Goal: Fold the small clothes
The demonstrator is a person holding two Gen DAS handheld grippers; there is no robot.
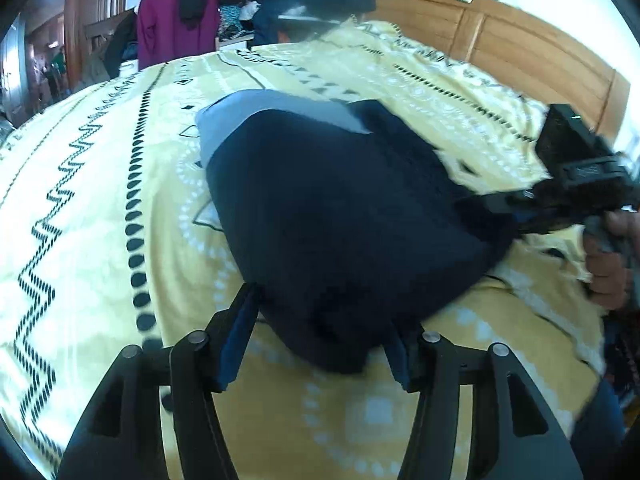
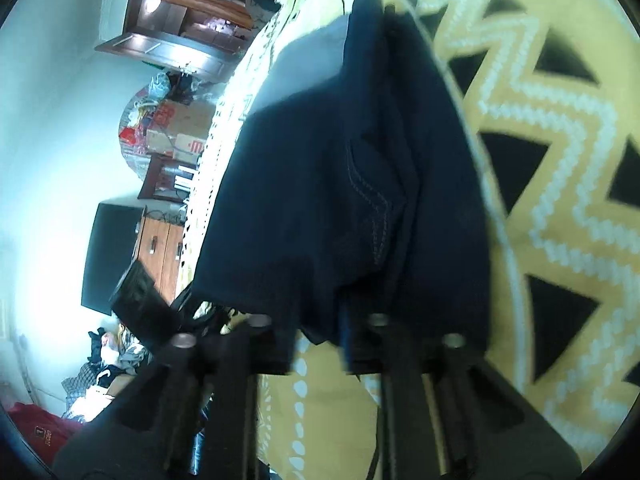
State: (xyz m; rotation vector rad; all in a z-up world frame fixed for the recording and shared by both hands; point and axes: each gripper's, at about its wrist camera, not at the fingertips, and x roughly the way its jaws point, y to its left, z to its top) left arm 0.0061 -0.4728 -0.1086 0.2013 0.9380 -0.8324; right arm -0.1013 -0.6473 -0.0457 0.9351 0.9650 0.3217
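One dark navy garment folded on yellow patterned bedspread, left gripper fingers spread wide at its near edge, right gripper fingers apart, cloth draped over them, one hand

Navy garment on yellow bedspread

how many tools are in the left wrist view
2. The left tool fills the bottom of the view, its fingers wide apart beside the near edge of the dark navy garment. The right tool comes in from the right edge, at the garment's right side.
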